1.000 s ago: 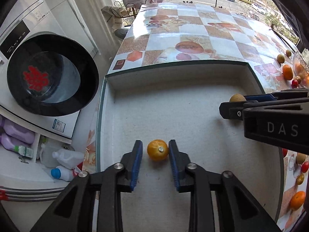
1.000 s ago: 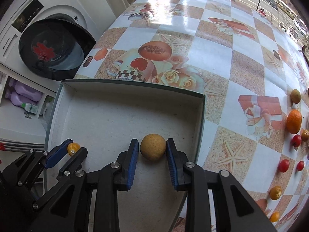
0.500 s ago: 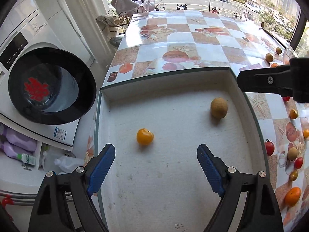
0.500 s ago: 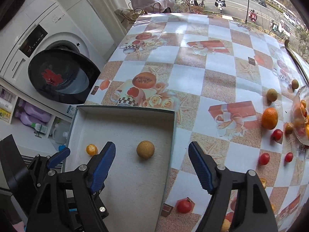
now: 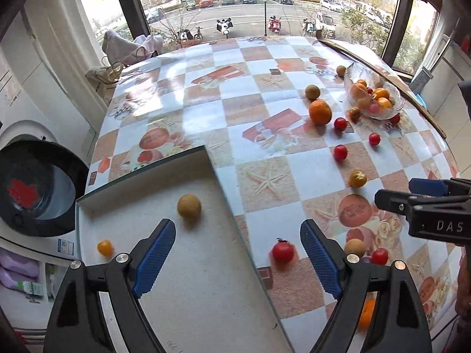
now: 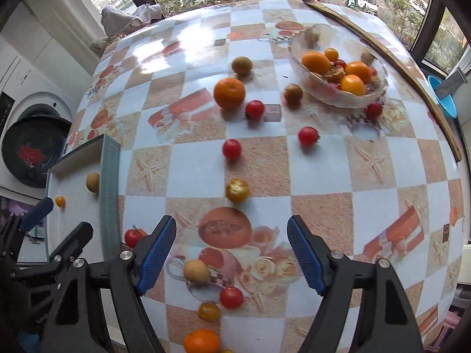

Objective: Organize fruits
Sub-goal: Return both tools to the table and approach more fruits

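Observation:
A shallow white tray (image 5: 206, 279) with a green rim sits at the table's left edge. In it lie a tan round fruit (image 5: 189, 203) and a small yellow-orange fruit (image 5: 104, 247); both also show in the right wrist view, the tan fruit (image 6: 93, 181) and the small one (image 6: 60, 201). My left gripper (image 5: 238, 253) is open and empty above the tray's right rim, near a red tomato (image 5: 283, 251). My right gripper (image 6: 231, 251) is open and empty above the table, over scattered fruit. A glass bowl (image 6: 371, 95) of fruit stands at the far right.
Loose on the checkered tablecloth lie an orange (image 6: 229, 92), several red tomatoes such as one (image 6: 231, 149), a yellow tomato (image 6: 237, 189) and a tan fruit (image 6: 196, 272). A washing machine (image 5: 32, 185) stands left of the table. A blue funnel (image 6: 441, 95) sits at the right edge.
Both grippers opened, let go of the small orange fruit and the tan fruit in the tray, then pulled back and swung right over the table.

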`<state>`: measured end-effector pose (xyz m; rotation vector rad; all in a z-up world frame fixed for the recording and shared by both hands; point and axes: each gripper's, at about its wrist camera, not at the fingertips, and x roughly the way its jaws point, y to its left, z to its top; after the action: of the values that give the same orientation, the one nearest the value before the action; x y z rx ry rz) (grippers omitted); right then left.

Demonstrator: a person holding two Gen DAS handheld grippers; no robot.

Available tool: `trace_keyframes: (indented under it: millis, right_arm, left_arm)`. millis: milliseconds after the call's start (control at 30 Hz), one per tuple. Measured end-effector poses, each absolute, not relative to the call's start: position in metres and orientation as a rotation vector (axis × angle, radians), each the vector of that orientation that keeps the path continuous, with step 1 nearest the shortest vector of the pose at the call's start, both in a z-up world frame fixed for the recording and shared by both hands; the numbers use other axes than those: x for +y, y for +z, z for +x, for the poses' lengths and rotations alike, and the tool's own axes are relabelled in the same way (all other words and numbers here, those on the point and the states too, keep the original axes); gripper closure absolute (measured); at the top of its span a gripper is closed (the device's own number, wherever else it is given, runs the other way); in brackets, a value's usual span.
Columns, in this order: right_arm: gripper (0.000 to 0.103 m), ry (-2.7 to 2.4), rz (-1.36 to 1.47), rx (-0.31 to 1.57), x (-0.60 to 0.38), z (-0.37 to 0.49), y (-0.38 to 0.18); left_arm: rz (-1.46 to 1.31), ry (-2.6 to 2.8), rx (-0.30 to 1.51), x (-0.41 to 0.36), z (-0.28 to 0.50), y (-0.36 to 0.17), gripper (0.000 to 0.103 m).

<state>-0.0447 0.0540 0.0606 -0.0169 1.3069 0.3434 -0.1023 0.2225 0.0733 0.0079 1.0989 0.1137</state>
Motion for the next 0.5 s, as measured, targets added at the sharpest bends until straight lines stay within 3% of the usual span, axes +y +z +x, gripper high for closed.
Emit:
trace_keyframes:
  millis: [500]
  right_arm:
    - [0.022,0.287,-0.027,1.329,-0.005,-0.053,0.035]
  left_arm:
    - [-0.057,0.012,1.170,0.158,-0.006,0.033,0.015]
